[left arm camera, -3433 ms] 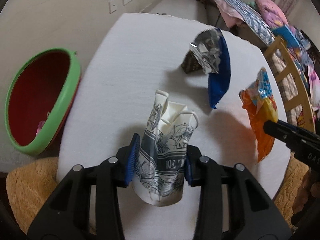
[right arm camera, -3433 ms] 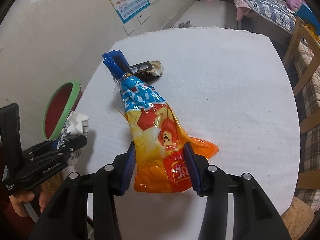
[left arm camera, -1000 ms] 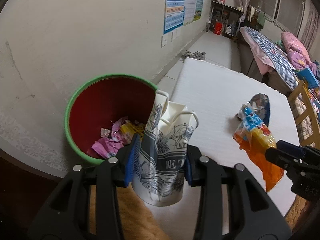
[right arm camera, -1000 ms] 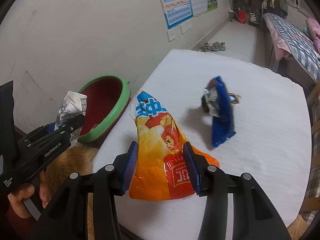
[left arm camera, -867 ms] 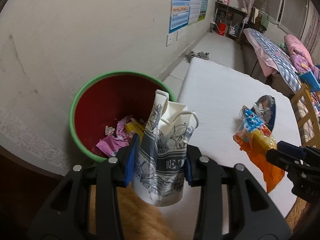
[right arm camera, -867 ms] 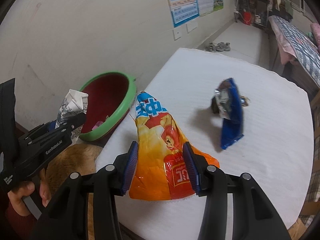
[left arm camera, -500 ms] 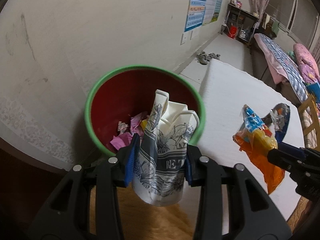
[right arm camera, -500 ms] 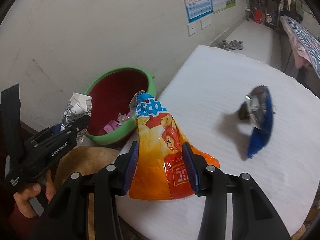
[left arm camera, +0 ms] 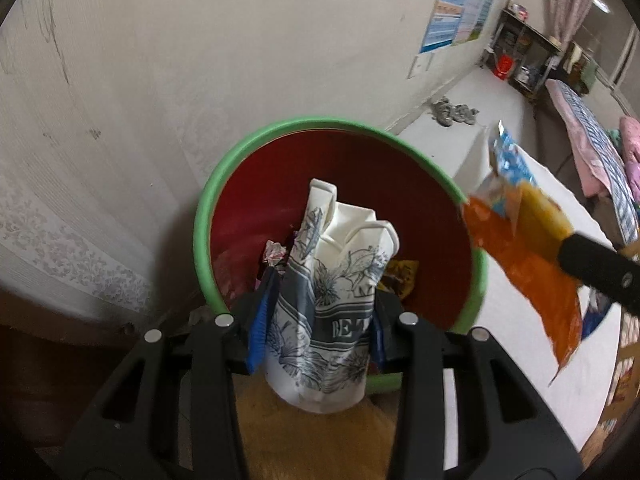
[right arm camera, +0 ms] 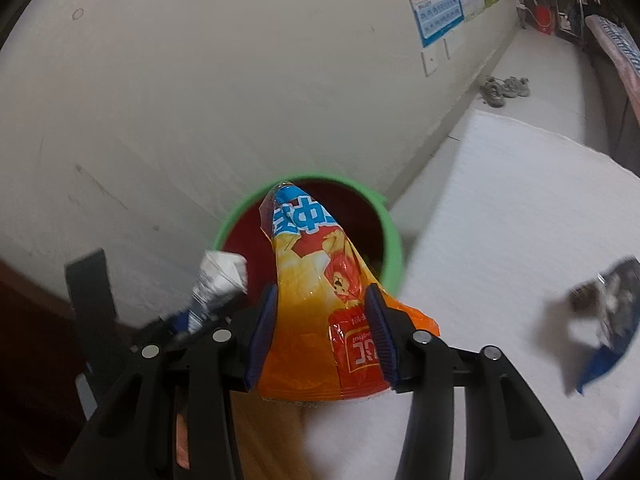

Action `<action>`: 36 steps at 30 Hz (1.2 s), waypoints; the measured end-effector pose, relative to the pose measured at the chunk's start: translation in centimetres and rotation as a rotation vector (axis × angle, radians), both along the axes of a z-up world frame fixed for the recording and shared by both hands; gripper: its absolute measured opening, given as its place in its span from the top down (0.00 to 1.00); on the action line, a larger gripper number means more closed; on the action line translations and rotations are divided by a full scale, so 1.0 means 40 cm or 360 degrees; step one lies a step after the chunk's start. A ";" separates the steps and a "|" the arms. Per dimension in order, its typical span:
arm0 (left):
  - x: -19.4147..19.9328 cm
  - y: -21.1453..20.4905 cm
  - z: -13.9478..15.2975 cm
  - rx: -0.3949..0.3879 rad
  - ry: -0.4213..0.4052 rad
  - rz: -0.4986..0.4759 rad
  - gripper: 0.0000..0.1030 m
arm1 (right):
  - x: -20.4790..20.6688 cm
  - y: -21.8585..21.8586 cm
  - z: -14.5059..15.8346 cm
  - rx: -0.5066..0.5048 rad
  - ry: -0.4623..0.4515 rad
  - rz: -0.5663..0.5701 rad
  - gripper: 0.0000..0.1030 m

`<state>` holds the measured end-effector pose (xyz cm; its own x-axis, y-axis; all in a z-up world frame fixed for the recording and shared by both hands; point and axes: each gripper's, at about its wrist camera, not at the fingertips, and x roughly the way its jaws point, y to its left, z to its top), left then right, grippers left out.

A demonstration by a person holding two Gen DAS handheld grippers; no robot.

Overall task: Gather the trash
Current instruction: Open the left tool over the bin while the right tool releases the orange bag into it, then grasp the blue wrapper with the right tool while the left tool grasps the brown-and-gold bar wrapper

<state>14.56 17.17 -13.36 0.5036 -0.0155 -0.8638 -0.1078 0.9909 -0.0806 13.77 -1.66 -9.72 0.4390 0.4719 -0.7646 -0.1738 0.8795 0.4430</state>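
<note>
Both over the green-rimmed bin (left arm camera: 208, 216) for the drop: left gripper (left arm camera: 316, 320) jaws easing open around the crumpled paper cup (left arm camera: 332, 280), right gripper (right arm camera: 320, 332) loosening on the orange snack bag (right arm camera: 320, 292).

1. My left gripper (left arm camera: 316, 320) points steeply downward, its two black arms running up from the bottom of the left wrist view.
2. Its blue pads (left arm camera: 262, 320) still touch what sits between them while the jaws are opening.
3. My right gripper (right arm camera: 322, 336) also tilts downward, just beside the left one.
4. Its jaws are opening too, with the blue pads (right arm camera: 378, 336) on either side of what they carry.
</note>
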 end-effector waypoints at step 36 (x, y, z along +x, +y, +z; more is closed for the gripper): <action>-0.094 -0.624 0.009 0.0175 -0.0164 -0.0942 0.14 | -0.366 -0.664 -0.114 -0.0148 0.0088 -0.0729 0.71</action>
